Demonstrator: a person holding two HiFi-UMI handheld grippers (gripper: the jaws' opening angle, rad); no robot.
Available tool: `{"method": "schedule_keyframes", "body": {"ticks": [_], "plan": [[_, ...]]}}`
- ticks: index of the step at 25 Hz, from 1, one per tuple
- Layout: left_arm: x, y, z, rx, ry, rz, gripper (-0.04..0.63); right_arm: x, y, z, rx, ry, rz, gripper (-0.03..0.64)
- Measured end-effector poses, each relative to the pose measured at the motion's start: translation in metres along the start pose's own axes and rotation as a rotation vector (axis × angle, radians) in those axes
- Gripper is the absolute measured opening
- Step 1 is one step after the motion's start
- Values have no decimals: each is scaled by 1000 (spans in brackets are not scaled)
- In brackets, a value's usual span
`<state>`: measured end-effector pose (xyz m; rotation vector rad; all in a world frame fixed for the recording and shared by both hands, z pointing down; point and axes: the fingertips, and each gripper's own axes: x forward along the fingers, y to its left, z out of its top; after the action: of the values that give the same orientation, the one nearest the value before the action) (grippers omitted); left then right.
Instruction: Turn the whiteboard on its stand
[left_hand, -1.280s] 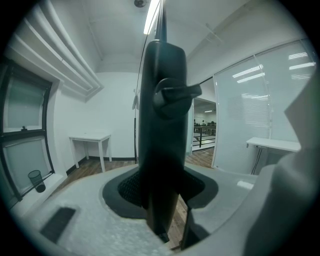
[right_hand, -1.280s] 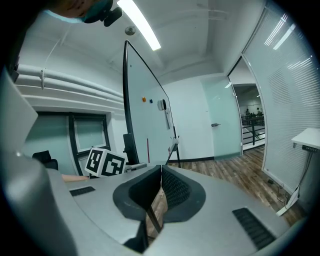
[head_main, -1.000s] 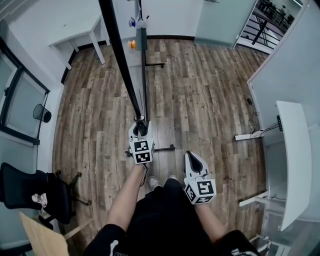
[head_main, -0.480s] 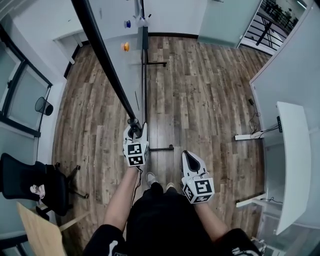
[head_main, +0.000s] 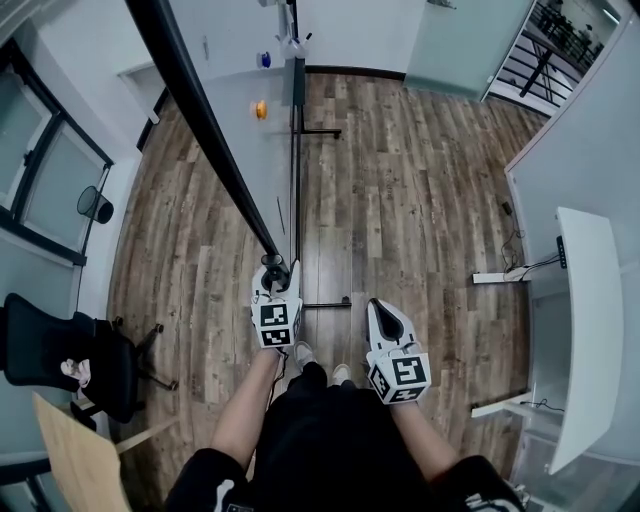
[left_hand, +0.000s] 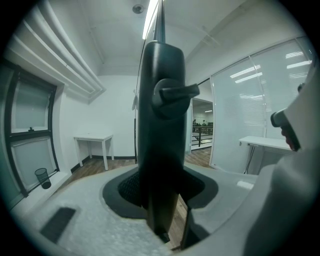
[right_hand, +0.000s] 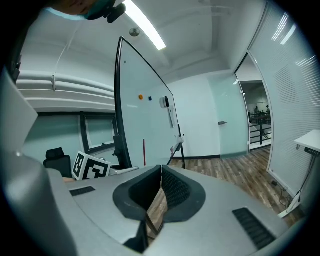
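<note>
Black framing fills the view between the jaws of the left gripper (head_main: 277, 275), which are clamped on the dark rounded frame edge (left_hand: 162, 125) of the large white-faced whiteboard (head_main: 245, 150), just below a small black knob (left_hand: 175, 93) that juts from the frame. The person's right gripper (head_main: 381, 315) hangs free near the body with its jaws pressed together and nothing between them. From the left gripper, the board's black rim runs off diagonally toward the upper left of the head view, while the thin black upright stand (head_main: 297, 85) and its floor bars (head_main: 322, 132) lie along a different line; the board therefore appears to sit at an angle to its stand, partway through the turn. An orange round magnet (head_main: 260, 108) and a blue round magnet (head_main: 263, 60) dot the white face. How much rotation is wanted cannot be told, but the swing looks unfinished: the edge remains in the grip, and the board has yet to be brought to rest and let go. Brown wood-plank flooring (head_main: 420, 200) spreads beneath, with a black office chair (head_main: 60, 365) at the left and a white desk (head_main: 585, 330) at the right.
</note>
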<state>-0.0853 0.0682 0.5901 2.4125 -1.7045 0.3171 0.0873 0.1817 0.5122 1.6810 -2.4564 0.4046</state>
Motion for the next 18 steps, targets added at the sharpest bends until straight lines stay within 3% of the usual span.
{"method": "schedule_keyframes", "body": {"ticks": [18], "plan": [[-75, -22, -17, -15, 4, 14, 176, -34, 13, -10, -8, -5, 18, 14]]}}
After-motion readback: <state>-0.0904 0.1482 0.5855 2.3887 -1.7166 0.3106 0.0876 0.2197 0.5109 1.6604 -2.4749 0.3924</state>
